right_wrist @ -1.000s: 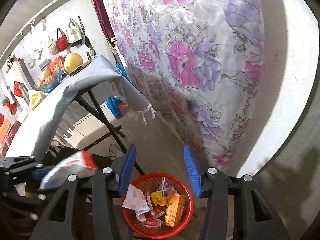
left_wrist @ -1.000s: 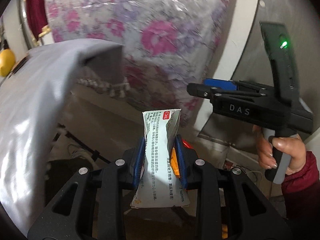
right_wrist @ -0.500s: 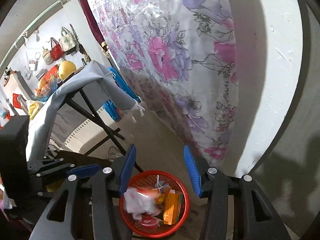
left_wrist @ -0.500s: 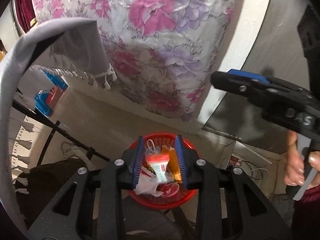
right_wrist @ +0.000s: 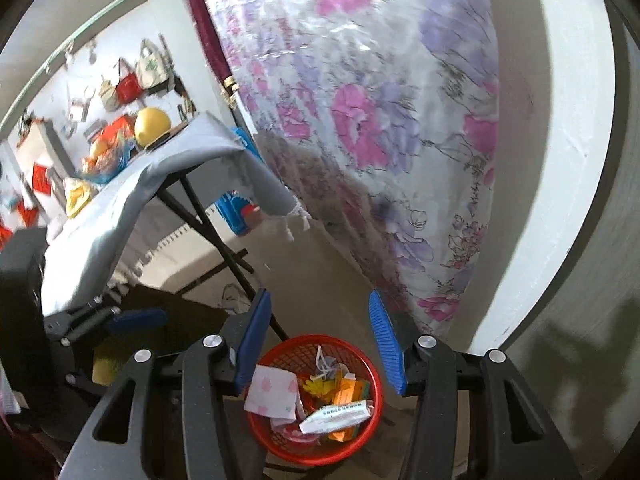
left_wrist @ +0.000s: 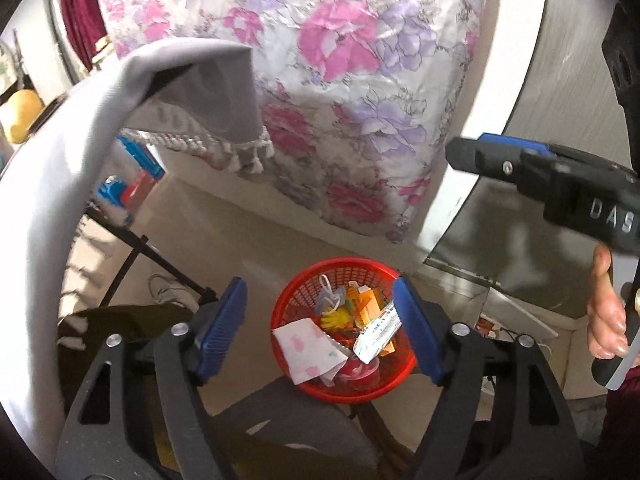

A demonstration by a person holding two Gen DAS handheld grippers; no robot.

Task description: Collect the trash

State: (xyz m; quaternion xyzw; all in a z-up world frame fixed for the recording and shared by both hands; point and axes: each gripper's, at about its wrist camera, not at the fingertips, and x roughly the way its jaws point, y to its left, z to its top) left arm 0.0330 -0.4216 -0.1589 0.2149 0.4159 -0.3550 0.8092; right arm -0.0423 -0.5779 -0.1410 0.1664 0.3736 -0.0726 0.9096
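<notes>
- Left gripper [left_wrist: 318, 330] hangs above the red trash basket [left_wrist: 288, 300] with its blue pads spread and nothing between them; its jaws have just been opening, and the white printed packet [left_wrist: 376, 334] now lies inside the basket, near the rim on my right-hand side, on top of the orange carton [left_wrist: 366, 306] and beside the pink-spotted paper [left_wrist: 308, 350];
- right gripper [right_wrist: 318, 342] also hovers over the basket, jaws parted and empty; my other hand [left_wrist: 606, 312] shows on its handle in the left view;
- I judge the packet could slide over the edge, since it rests high on the heap and close to the rim; a nudge from either gripper would do it;
- both grippers crowd the same spot, so pulling them away carelessly might knock them together or clip the basket and tip it;
- the grey fringed tablecloth [left_wrist: 192, 92] hangs near on my left; lifting back toward the table, I could snag its tassels and drag whatever sits on top.
</notes>
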